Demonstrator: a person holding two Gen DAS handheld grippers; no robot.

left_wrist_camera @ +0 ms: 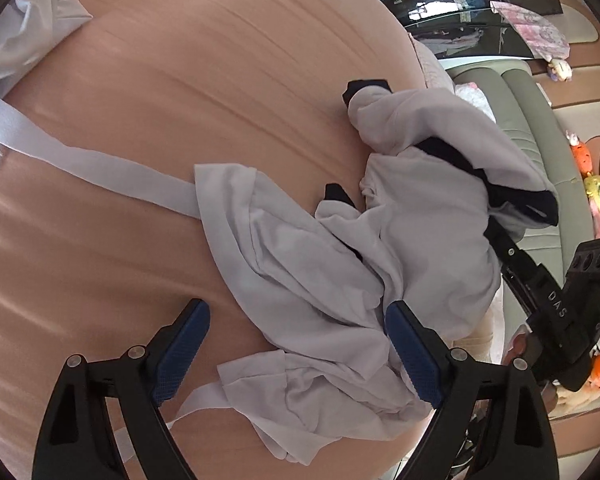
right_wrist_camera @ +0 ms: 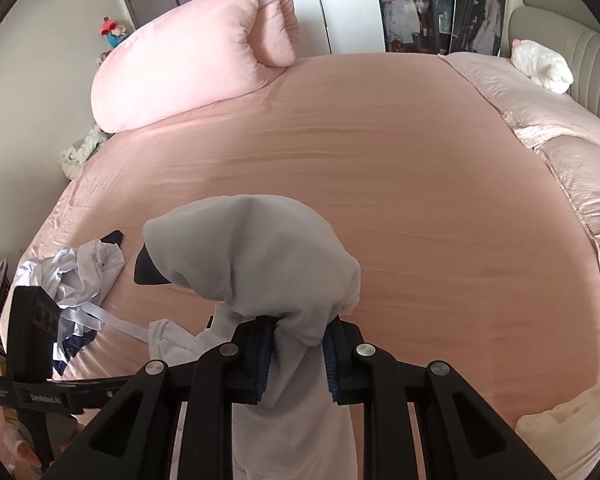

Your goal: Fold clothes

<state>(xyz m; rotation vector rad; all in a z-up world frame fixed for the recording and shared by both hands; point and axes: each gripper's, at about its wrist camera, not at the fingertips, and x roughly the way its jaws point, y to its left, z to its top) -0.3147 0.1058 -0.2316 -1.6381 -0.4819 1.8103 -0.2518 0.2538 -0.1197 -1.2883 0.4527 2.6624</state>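
A crumpled white garment [left_wrist_camera: 300,280] with navy trim [left_wrist_camera: 520,196] lies on the pink sheet. My left gripper [left_wrist_camera: 298,348] hovers just above its near part, open, blue pads [left_wrist_camera: 184,348] on either side of the cloth and holding nothing. My right gripper [right_wrist_camera: 296,354] is shut on a bunched fold of the white garment [right_wrist_camera: 256,256], which is lifted and drapes over the jaws, a navy cuff [right_wrist_camera: 146,268] hanging at its left. In the left wrist view the right gripper [left_wrist_camera: 508,248] reaches in from the right, its tips buried in the cloth.
A white ribbon [left_wrist_camera: 100,164] trails left across the bed sheet [right_wrist_camera: 380,160]. A second white clothes pile [right_wrist_camera: 84,272] lies near the left edge. A rolled pink duvet [right_wrist_camera: 188,60] sits far left, pillows [right_wrist_camera: 560,152] and a white plush [right_wrist_camera: 540,64] at the headboard.
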